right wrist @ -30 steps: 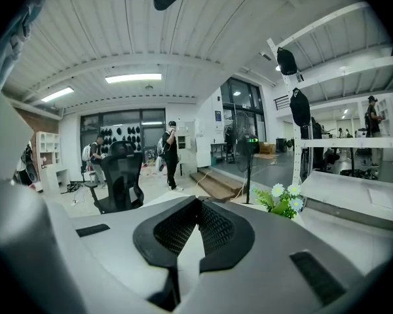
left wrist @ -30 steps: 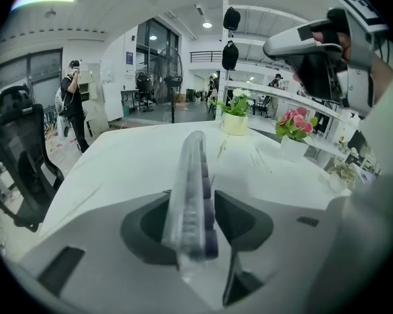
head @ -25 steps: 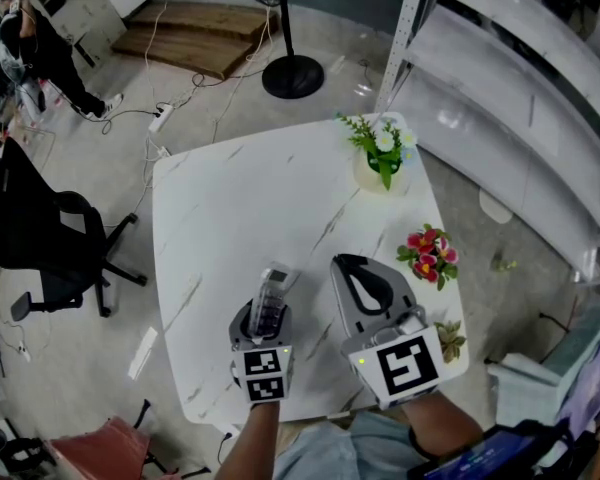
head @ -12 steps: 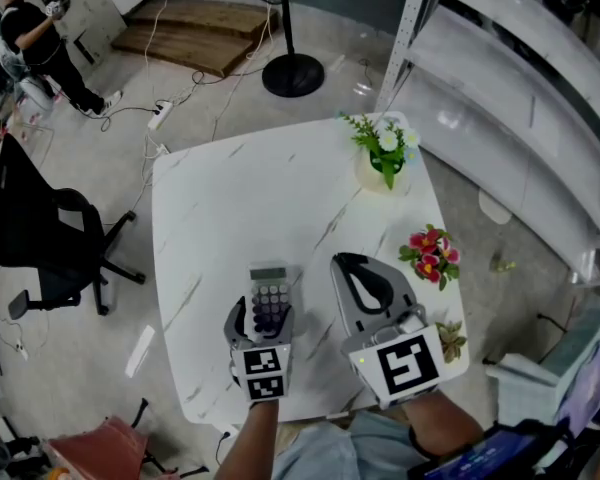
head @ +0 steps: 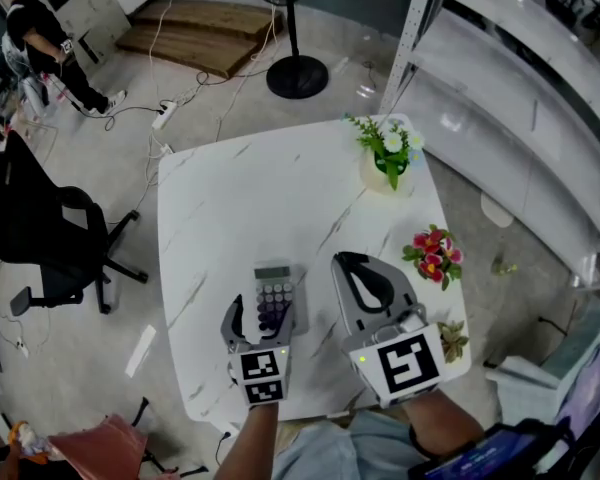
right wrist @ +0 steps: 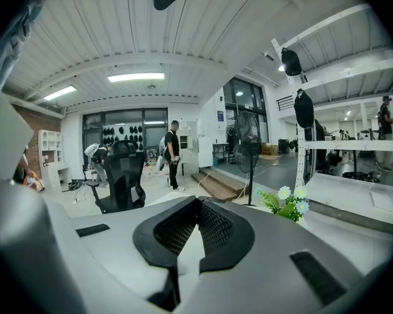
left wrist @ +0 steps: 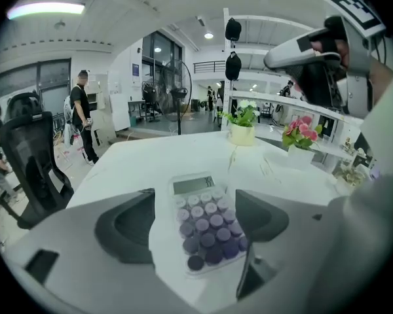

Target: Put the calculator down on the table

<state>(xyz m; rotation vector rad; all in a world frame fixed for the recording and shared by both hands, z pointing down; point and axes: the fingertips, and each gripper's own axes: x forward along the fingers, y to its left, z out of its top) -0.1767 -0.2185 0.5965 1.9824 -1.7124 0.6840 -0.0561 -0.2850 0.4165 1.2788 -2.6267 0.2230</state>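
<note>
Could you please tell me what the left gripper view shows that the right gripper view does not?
Only the left gripper view: the white calculator with round purple keys lying flat on the white marble table between the left gripper's opening jaws, untouched by them, and the pink flowers. Only the right gripper view: the right gripper's jaws closed together, empty. Both: the white-flowered plant in a cream pot, the black office chair and a standing person in black.
</note>
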